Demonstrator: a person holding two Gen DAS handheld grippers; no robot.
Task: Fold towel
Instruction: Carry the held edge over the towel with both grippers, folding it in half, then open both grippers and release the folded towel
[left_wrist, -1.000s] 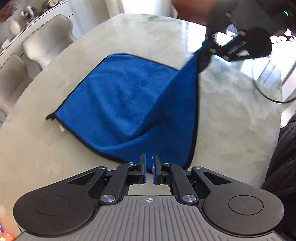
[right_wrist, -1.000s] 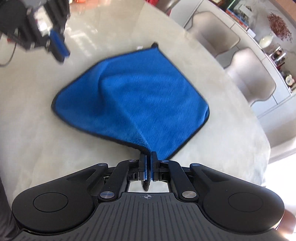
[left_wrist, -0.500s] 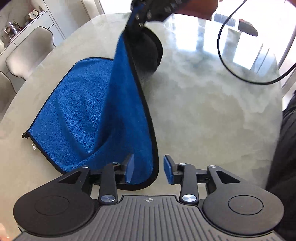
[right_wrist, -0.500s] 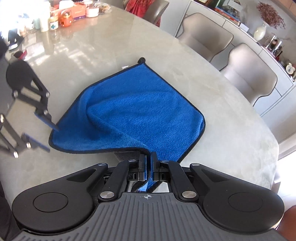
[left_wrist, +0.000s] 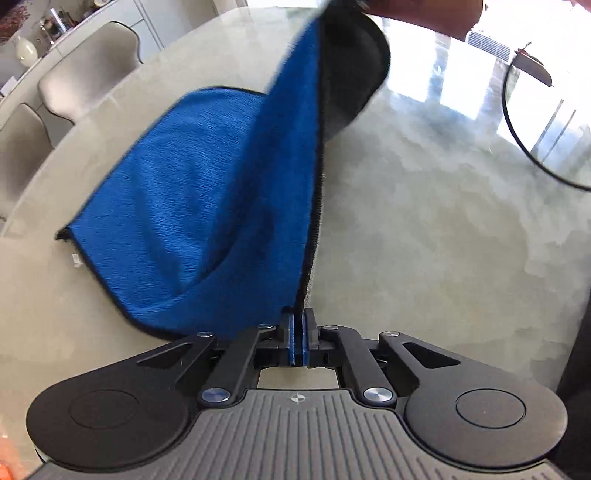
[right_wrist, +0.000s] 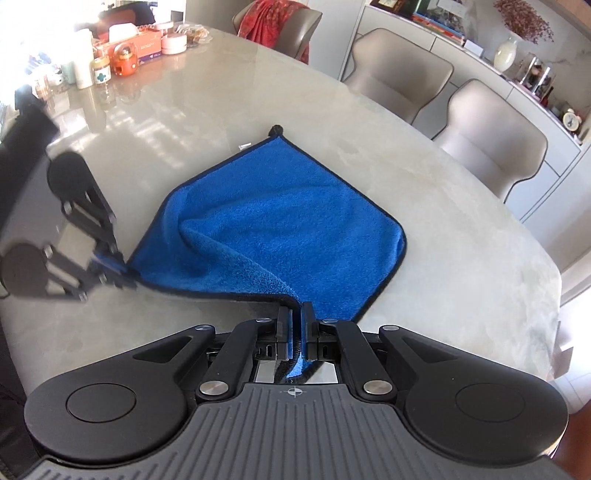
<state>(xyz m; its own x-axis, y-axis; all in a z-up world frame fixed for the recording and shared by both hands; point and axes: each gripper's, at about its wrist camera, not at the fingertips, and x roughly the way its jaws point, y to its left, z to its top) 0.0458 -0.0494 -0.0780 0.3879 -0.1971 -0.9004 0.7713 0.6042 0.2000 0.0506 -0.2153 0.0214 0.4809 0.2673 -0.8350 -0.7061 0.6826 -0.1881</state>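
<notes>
Both hand-held grippers, left (left_wrist: 297, 328) and right (right_wrist: 297, 325), pinch towel (right_wrist: 280, 229) corners.

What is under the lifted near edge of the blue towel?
Under the raised edge of the towel only bare marble table shows, beneath the span held by the left gripper and right gripper. Where the far half lies flat, the table is covered.
</notes>
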